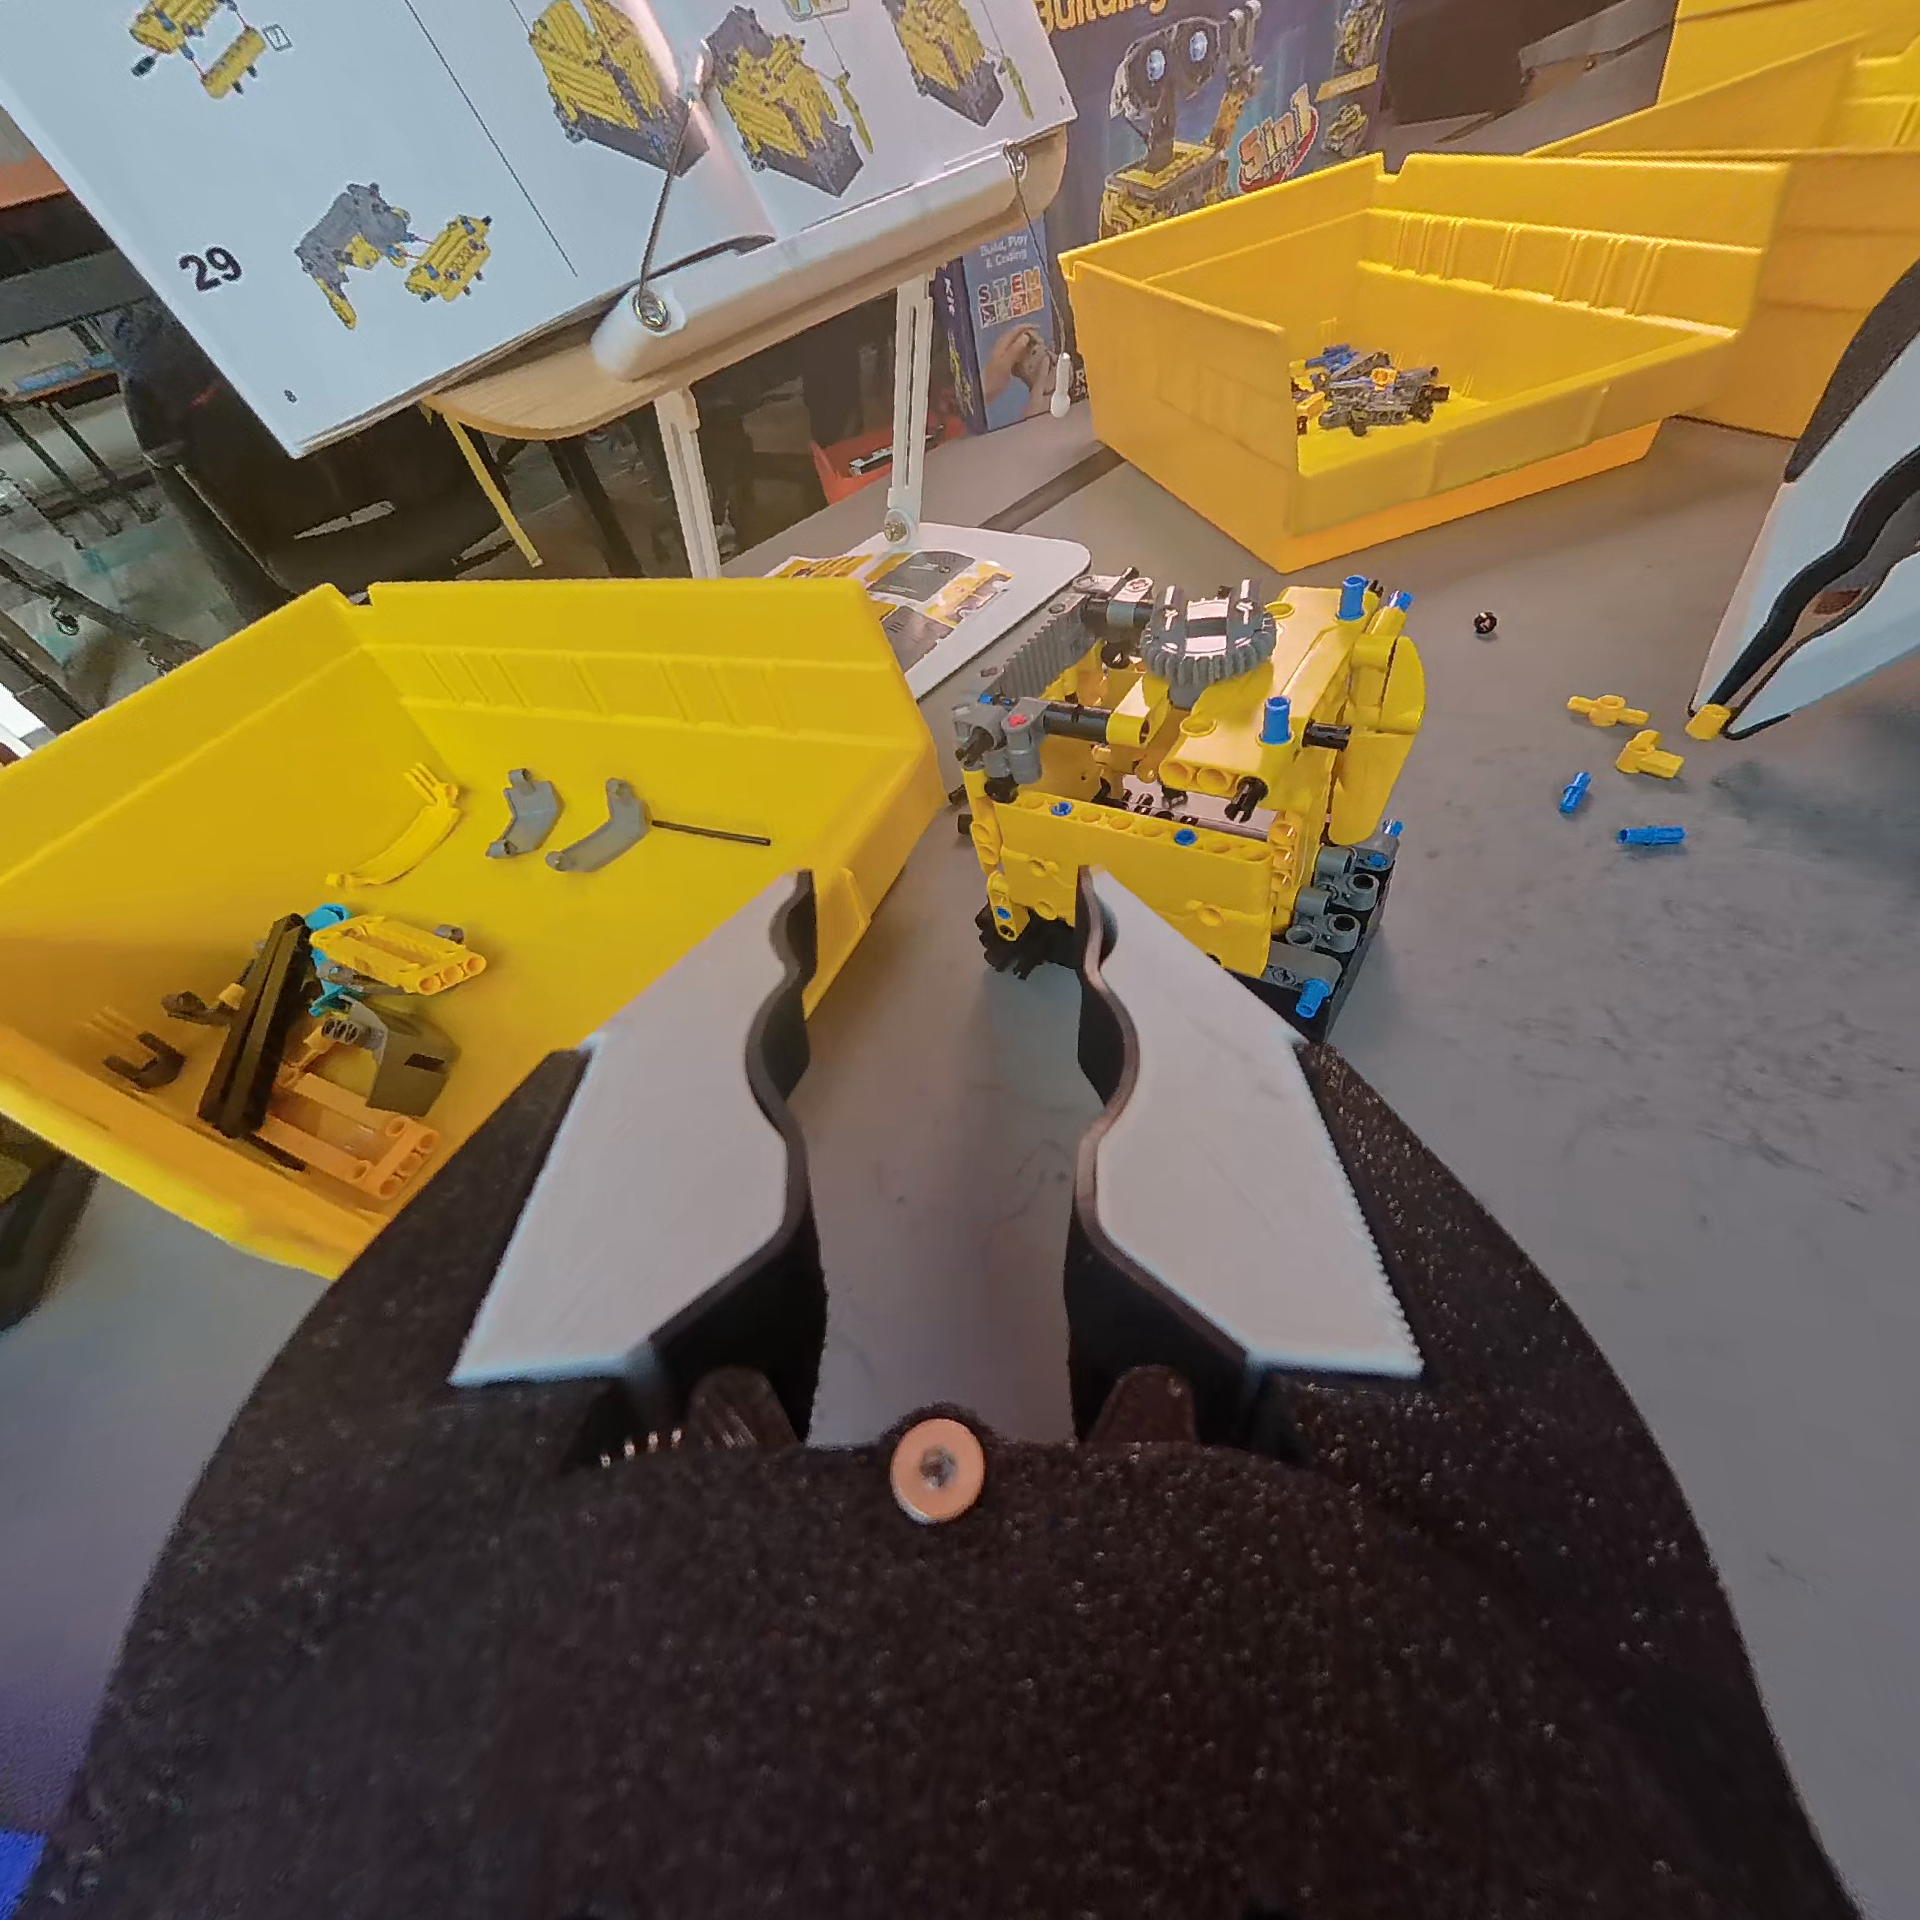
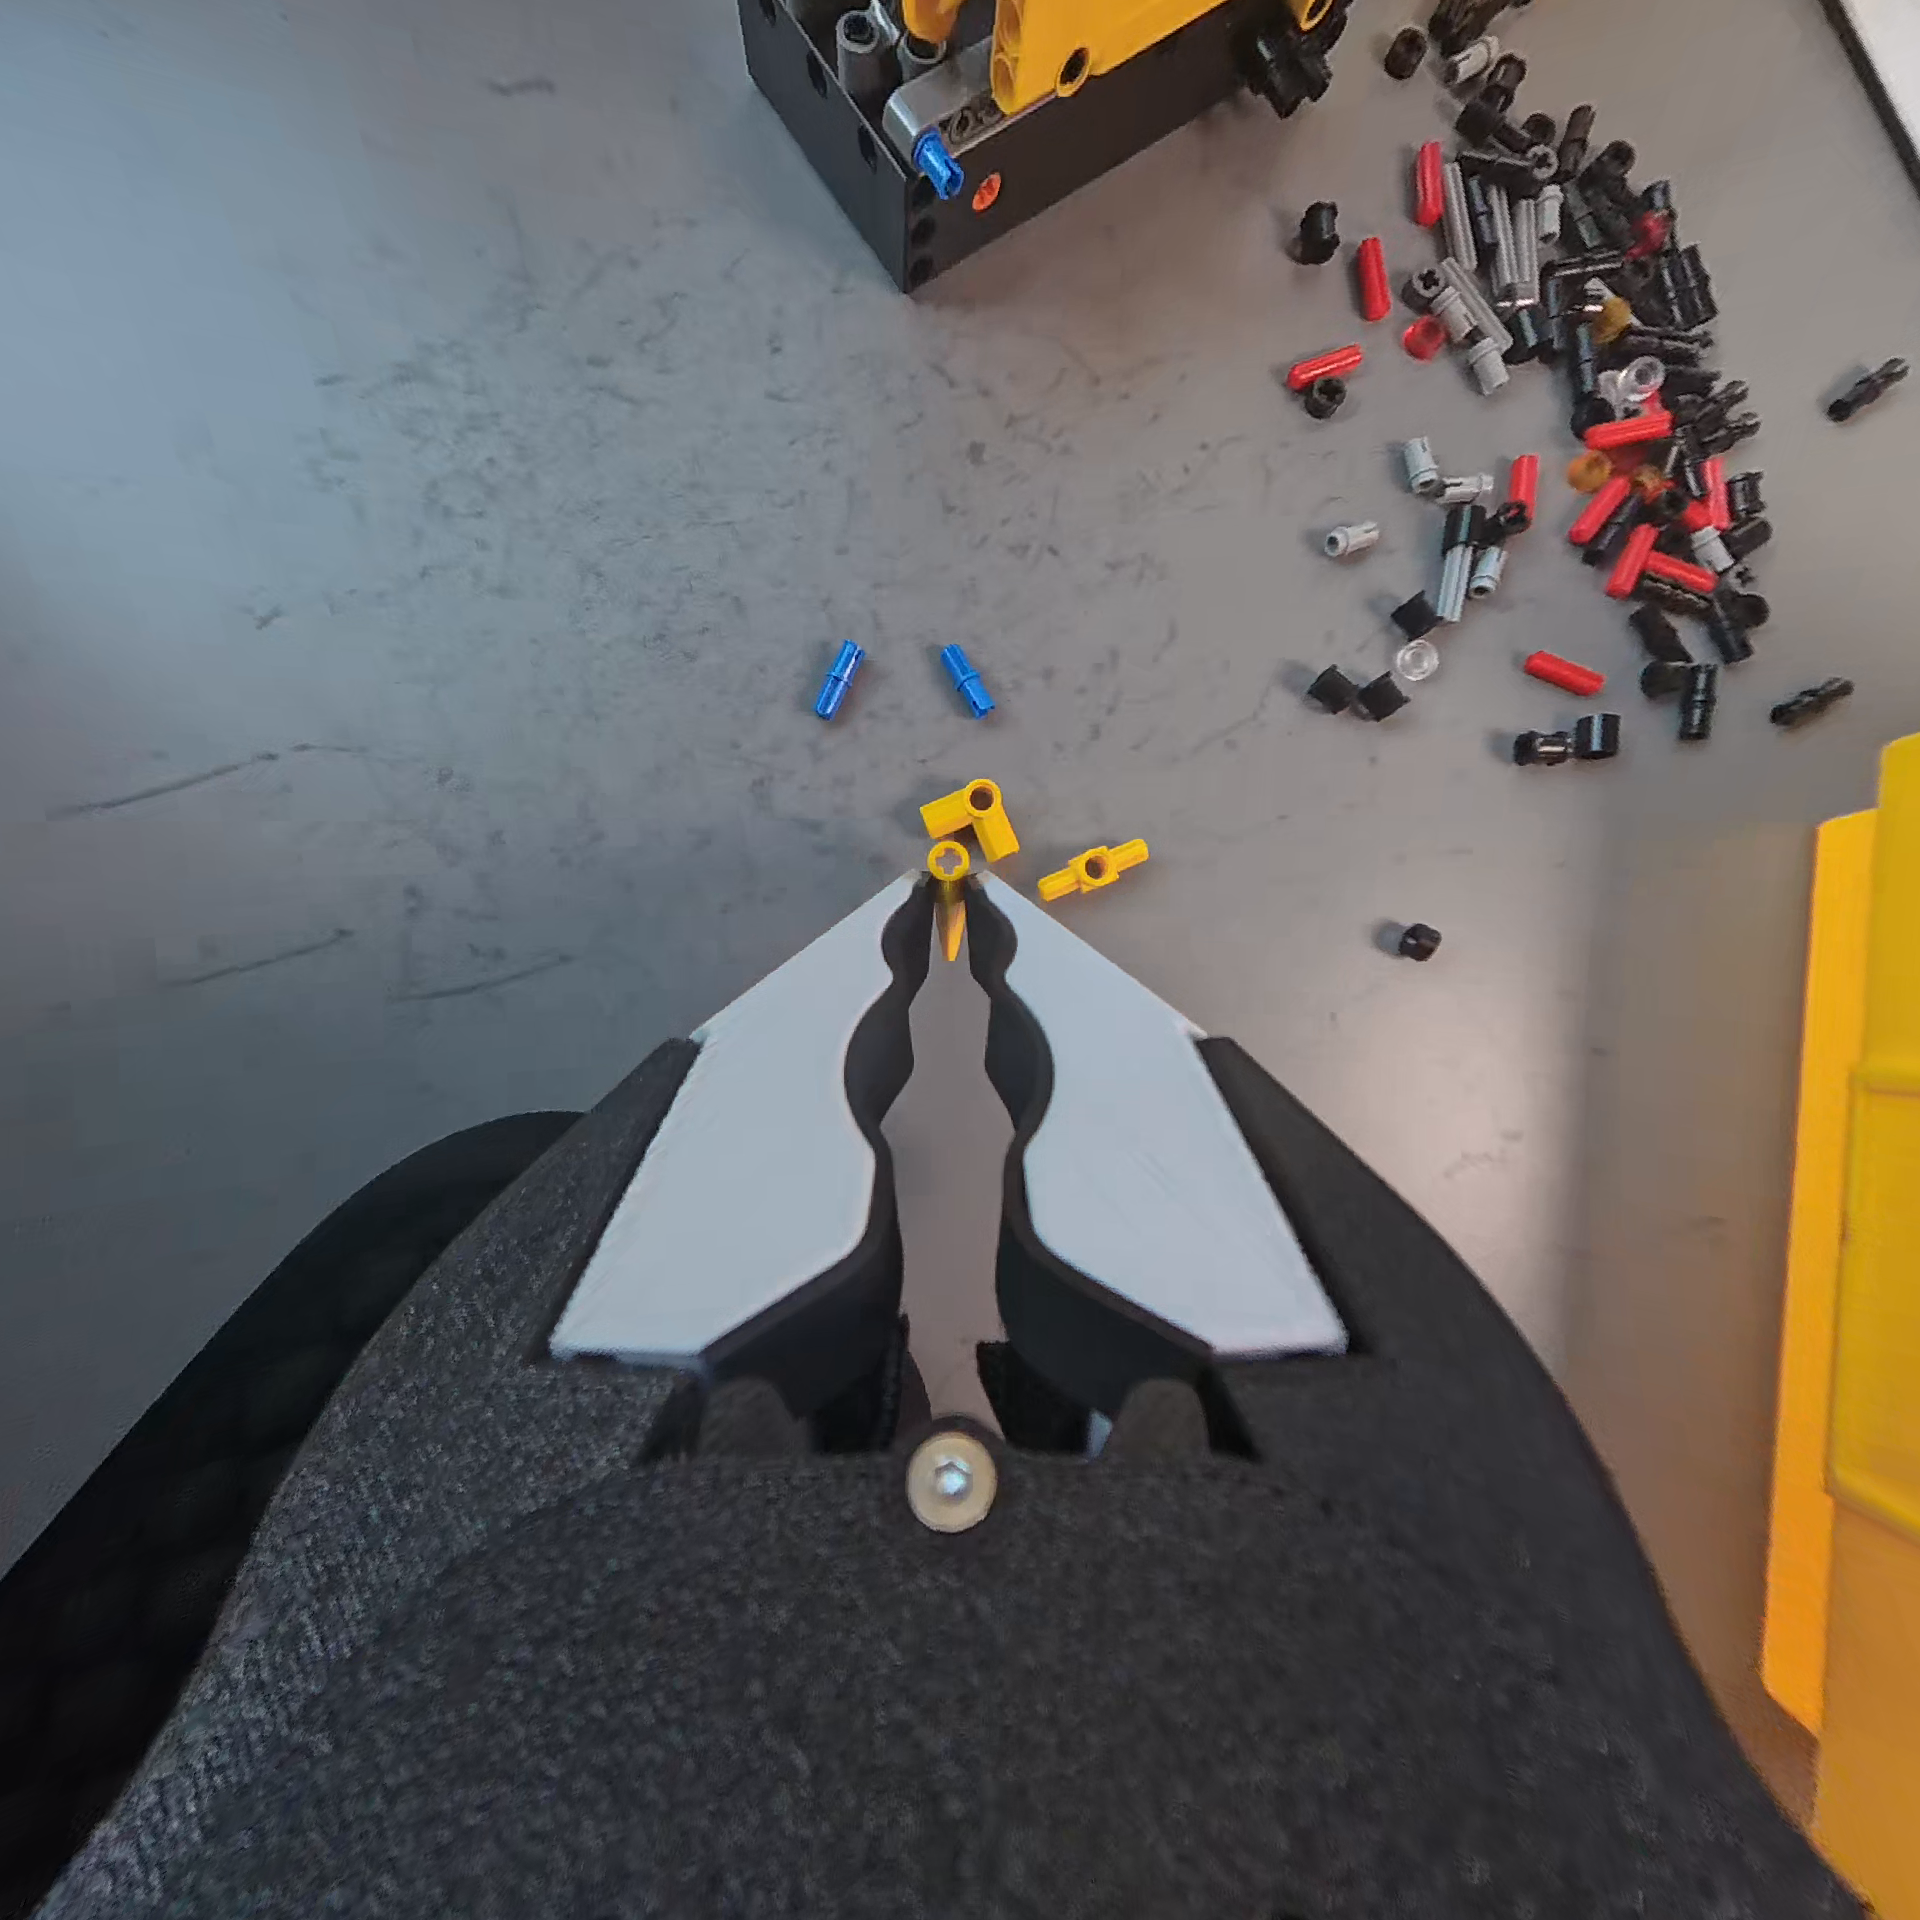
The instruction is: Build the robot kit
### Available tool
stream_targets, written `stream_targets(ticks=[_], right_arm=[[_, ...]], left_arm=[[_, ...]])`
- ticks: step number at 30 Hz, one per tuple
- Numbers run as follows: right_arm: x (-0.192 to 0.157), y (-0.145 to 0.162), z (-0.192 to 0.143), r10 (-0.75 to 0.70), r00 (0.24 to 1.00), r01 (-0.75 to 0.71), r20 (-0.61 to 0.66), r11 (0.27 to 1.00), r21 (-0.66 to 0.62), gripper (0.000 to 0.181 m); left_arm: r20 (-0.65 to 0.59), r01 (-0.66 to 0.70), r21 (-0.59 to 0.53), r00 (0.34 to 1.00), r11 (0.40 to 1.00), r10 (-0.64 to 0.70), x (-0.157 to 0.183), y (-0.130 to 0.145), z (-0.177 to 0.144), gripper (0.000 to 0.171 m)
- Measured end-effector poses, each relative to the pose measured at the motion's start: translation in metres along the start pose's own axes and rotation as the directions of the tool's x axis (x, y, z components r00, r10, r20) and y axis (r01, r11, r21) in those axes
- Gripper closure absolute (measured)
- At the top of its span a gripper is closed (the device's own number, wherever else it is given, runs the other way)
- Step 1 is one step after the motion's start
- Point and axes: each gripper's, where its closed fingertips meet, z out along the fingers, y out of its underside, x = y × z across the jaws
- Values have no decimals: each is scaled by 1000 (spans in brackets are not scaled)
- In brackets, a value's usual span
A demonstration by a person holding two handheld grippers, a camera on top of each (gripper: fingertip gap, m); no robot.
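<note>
- Lying across a scuffed grey table (image 2: 520,520) were loose pins (image 2: 1600,416), yellow bins (image 1: 436,727) and a brick model (image 1: 1174,790).
- Right gripper (image 2: 948,881) pinched a yellow peg (image 2: 948,864); a yellow elbow (image 2: 977,816) sat just beyond.
- Left gripper (image 1: 940,883) gaped empty, near the model.

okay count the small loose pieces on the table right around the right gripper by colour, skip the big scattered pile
Yellow: 3, namely the yellow pin pinched in the right gripper, the yellow elbow connector and the yellow cross connector
Blue: 2, the left blue pin and the right blue pin
Total: 5
</note>
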Motion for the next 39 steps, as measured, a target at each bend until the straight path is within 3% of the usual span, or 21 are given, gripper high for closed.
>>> stream_targets(ticks=[7, 11, 16, 20, 22, 25, 29, 34, 39], right_arm=[[-2, 6, 7, 5, 999, -5, -31, 1000, 9, 175], [1, -1, 3, 18, 999, -15, -41, 999, 51, 166], [22, -49, -27, 57, 996, -32, -76, 953, 302, 156], [45, -87, -50, 124, 988, -47, -93, 812, 582, 146], [52, -90, -52, 153, 985, -65, -81, 759, 648, 143], [59, -86, -49, 181, 981, -87, -70, 733, 674, 130], [60, -78, -33, 179, 983, -115, -34, 753, 648, 144], [69, -69, -26, 185, 974, -64, -132, 780, 622, 152], [97, -68, -51, 297, 913, -26, -279, 725, 688, 151]], left_arm=[[-12, -53, -13, 999, 998, 53, 11, -1, 2, 123], [-8, -65, -23, 998, 998, 65, 12, 1, 4, 123], [-20, -37, -21, 999, 999, 37, 12, 5, 7, 123], [-26, -22, 4, 999, 1000, 22, 12, 1, 6, 123], [-23, -22, 30, 999, 999, 22, 11, -4, 3, 123], [-33, -18, 91, 999, 996, 21, 12, -16, -3, 127], [-69, 17, 188, 998, 982, -4, 14, -33, -12, 128], [-118, 28, 241, 993, 970, 0, 22, -44, -17, 125], [-137, 25, 285, 990, 958, 15, 27, -60, -23, 124]])
